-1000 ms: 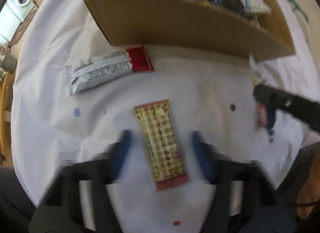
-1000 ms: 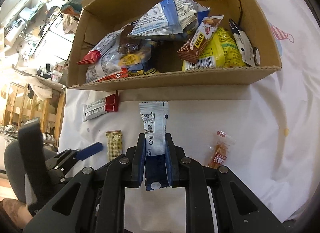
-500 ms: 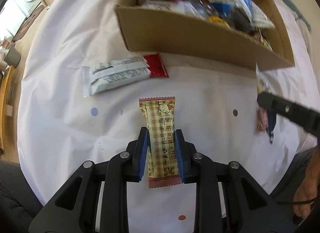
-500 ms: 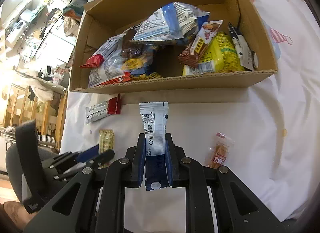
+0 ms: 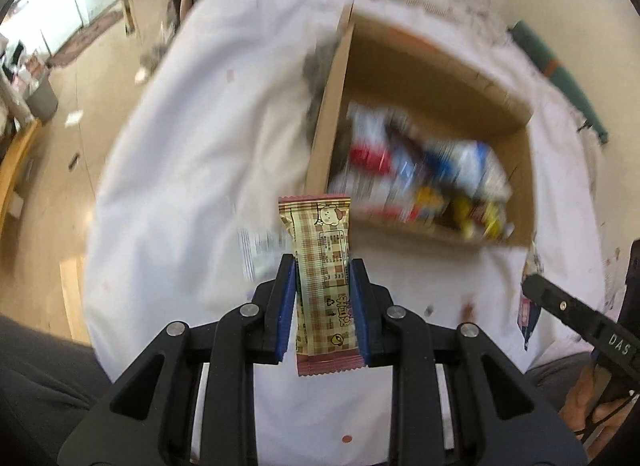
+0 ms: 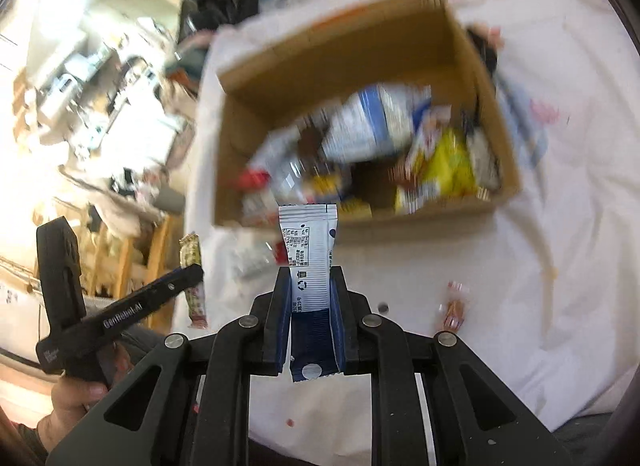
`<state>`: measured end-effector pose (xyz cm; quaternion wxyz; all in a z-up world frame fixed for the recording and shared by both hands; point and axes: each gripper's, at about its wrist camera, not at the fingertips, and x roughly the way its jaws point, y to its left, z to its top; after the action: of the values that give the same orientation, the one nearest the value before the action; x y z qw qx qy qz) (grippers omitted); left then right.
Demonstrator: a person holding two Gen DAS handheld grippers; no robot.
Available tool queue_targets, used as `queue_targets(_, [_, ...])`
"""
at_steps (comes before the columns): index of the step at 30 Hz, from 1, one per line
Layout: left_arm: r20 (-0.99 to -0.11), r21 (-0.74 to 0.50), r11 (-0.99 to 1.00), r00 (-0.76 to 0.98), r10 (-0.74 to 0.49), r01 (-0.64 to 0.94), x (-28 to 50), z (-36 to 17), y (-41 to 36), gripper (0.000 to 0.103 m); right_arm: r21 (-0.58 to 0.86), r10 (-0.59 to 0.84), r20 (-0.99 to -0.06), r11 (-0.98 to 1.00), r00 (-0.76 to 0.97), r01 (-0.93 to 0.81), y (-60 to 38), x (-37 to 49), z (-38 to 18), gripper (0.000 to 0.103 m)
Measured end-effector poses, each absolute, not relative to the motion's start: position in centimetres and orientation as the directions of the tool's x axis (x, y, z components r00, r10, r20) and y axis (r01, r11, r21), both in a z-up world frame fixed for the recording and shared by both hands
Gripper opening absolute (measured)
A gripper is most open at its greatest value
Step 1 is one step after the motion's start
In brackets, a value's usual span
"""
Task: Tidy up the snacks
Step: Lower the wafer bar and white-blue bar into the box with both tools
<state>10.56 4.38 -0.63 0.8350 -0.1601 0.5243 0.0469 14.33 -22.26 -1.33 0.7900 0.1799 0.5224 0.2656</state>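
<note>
Left wrist view: left gripper (image 5: pixel 322 298) at lower centre, blue pads (image 5: pixel 286 310) pinching a plaid bar (image 5: pixel 325 282) by its long sides, bar upright in frame, red-sealed end poking out below the pads, cartoon-printed end above them. Beyond it, upper right of centre, an open cardboard box (image 5: pixel 516 201) on a white cloth (image 5: pixel 192 153), blurred, packed with mixed snack packs (image 5: pixel 420 181). Just left of the bar, partly behind it, a blurred silver wrapper (image 5: pixel 258 250) flat on the cloth. At right edge, the other gripper's black body with a hand (image 5: pixel 588 414) under it.

Right wrist view: right gripper (image 6: pixel 310 318) at lower centre, pads clamped on a white-and-blue packet (image 6: pixel 309 254), dark blue end below, white printed end reaching up to the box's (image 6: pixel 424 41) near wall. Box in upper centre, blurred, filled with blue-white, yellow and red packs. On the cloth (image 6: pixel 568 193) at lower right, a small orange packet (image 6: pixel 454 308). At left, the left gripper seen from the side with the plaid bar in it, a hand (image 6: pixel 68 410) gripping the handle.
</note>
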Motion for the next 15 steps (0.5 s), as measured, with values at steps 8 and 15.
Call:
queue_targets(8, [-0.833,-0.192,0.964,0.55,-0.061,-0.183,14.4,5.5,4.3,0.023,0.533,0.598,-0.69,0.801,0.408,-0.273,-23.6,16.6,4.0,0.019])
queue_targets(15, [-0.833,-0.139,0.983,0.55,-0.051,-0.12,17.6,4.9,2.5,0.023,0.504,0.57,-0.677,0.82,0.467,-0.27,-24.6,19.7,4.9,0.019])
